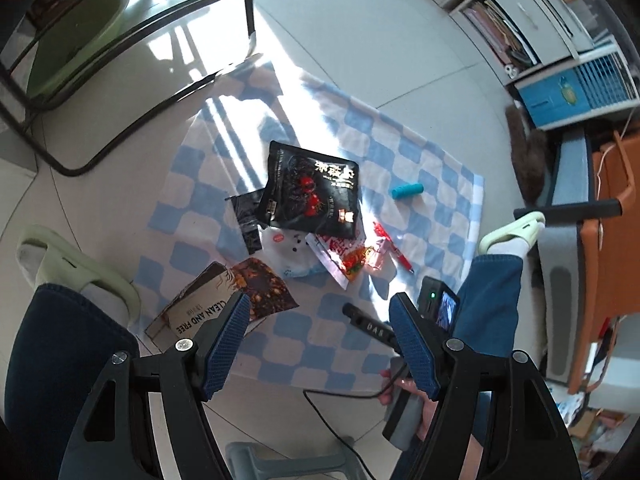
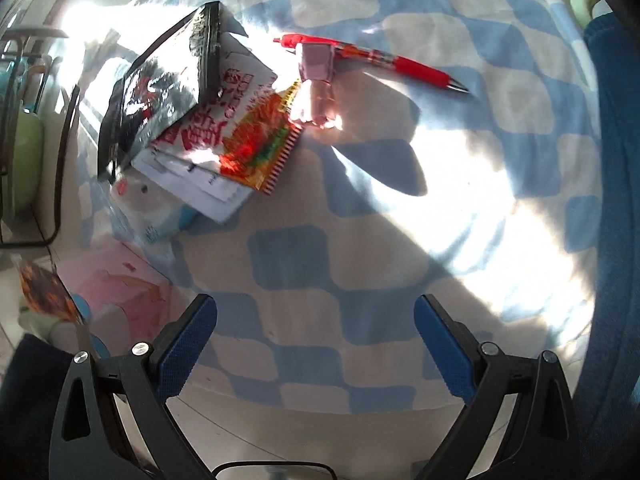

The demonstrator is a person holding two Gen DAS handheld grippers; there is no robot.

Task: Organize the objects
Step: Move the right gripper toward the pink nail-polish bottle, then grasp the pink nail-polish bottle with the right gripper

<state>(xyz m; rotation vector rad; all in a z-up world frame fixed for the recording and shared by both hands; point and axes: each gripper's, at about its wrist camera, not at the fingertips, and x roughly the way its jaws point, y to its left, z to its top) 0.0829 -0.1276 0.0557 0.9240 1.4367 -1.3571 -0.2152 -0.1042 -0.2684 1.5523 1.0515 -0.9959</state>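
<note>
a blue-and-white checked soft cloth (image 1: 420, 168) lies rumpled on a pale glossy tiled floor (image 1: 360, 32), sun-streaked, with a black metal chair frame (image 1: 132, 128) at one side and white shelves (image 1: 532, 20) of papers beyond. on the cloth: a glossy black foil pouch (image 1: 312, 190) overlapping a red-and-white crinkly packet (image 2: 236, 128), a red plastic pen (image 2: 396, 62) and a ribbed teal cylinder (image 1: 407, 190) (well apart). left gripper (image 1: 320, 312) and right gripper (image 2: 316, 316) both hang spread wide, holding nothing.
</note>
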